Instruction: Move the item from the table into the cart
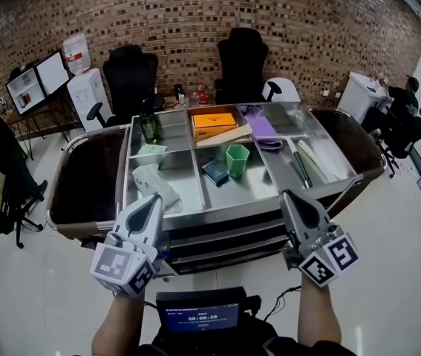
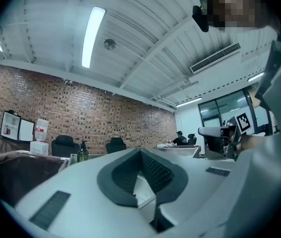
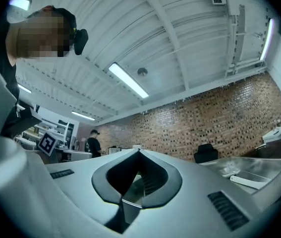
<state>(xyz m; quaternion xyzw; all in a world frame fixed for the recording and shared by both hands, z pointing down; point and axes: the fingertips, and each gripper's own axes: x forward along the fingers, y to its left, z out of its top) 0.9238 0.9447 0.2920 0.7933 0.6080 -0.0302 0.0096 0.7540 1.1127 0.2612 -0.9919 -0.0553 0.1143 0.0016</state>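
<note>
Cart point(image 1: 232, 208): green cup point(image 1: 237, 159), orange box point(image 1: 214, 122) and other items lie sorted in its compartments. Left gripper point(image 1: 153, 199), right gripper point(image 1: 289, 196): jaws closed on nothing, parked before its front edge, we judge between trips.

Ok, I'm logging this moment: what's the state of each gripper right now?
Left gripper: jaws closed, nothing held.
Right gripper: jaws closed, nothing held.
</note>
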